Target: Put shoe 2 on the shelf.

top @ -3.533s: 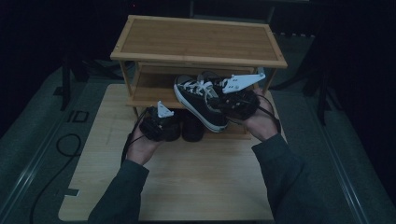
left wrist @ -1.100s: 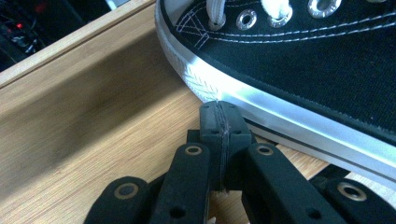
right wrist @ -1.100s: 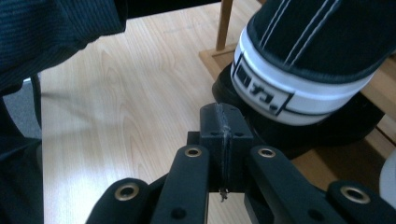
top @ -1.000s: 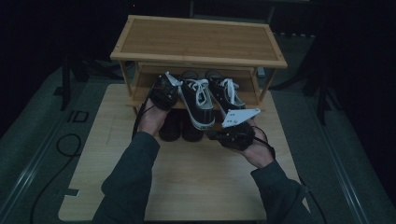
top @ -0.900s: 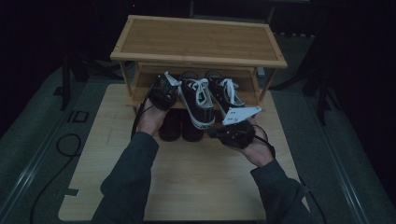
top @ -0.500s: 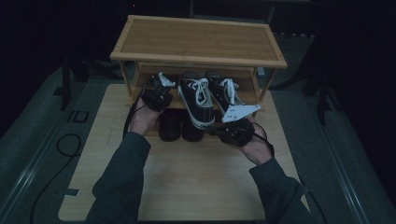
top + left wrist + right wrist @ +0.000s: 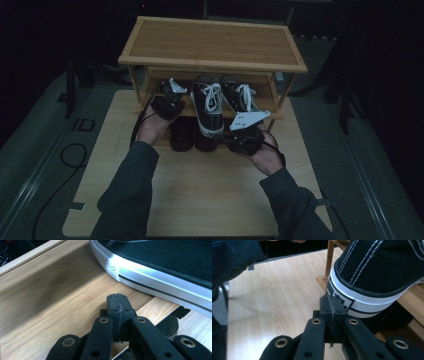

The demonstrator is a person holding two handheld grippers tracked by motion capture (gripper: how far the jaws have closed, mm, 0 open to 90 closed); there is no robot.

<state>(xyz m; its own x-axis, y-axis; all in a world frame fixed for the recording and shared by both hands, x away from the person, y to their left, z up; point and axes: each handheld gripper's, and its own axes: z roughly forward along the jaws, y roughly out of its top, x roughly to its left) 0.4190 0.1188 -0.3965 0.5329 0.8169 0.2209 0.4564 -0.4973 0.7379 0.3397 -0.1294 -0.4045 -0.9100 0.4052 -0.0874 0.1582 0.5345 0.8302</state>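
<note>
Both tools are closed on nothing. The left tool (image 7: 167, 102) rests on the lower shelf (image 7: 50, 312) of the bamboo shoe rack (image 7: 215, 42), just beside the black sneaker (image 7: 209, 107), whose heel overhangs the shelf edge. The right tool (image 7: 331, 305) presses its closed tip against the white heel rubber. A crooked push could skew that sneaker into its partner (image 7: 242, 95), or the tip could slip off the rounded heel and leave it overhanging

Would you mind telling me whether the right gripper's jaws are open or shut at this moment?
Shut. In the right gripper view the right gripper has its two black jaws pressed together with nothing between them, their tips at the heel of the black sneaker.
</note>
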